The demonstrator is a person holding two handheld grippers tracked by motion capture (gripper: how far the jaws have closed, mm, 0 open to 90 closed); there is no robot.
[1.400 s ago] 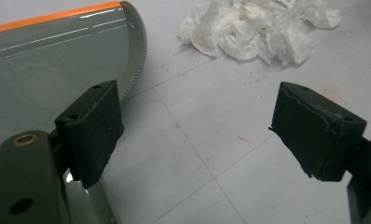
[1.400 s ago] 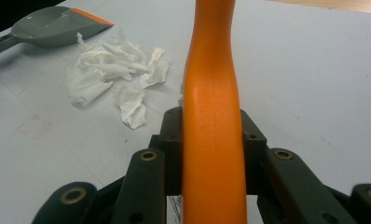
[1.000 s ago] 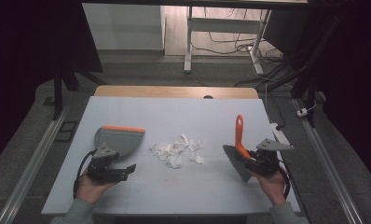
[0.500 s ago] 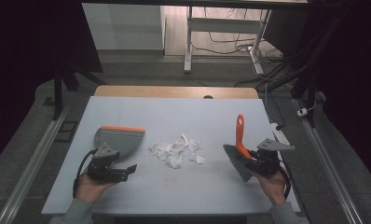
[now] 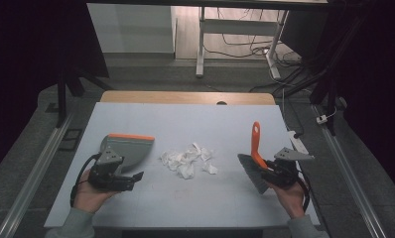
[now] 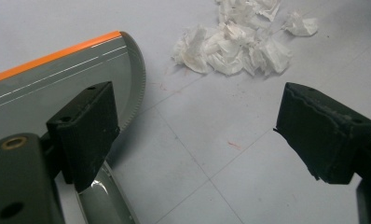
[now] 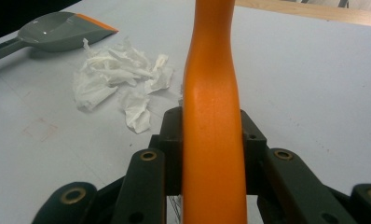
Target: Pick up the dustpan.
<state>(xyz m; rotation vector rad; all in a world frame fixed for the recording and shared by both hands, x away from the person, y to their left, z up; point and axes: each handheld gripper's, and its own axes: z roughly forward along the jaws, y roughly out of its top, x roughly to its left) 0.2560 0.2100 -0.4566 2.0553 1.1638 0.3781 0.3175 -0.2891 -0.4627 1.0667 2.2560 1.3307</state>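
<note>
risk 1: my left gripper has just been opening, jaws spread wide, nothing between them. The dustpan lies loose on the desk, its handle under my left jaw in the left gripper view. If I sweep now the pan prob slides off toward the left edge.
risk 2: the paper scraps are light & crumpled; a hard stroke could scatter them past the pan mouth or toward the near edge.
risk 3: the brush is pinched by my right gripper on its orange handle. Handle is smooth, so it may twist in the pads.
pan vs fingers: left fingers just above/beside the handle, not pressing it.
scraps: mid-desk, between pan & brush, apart from both.
brush: bristles down, near the right edge.
</note>
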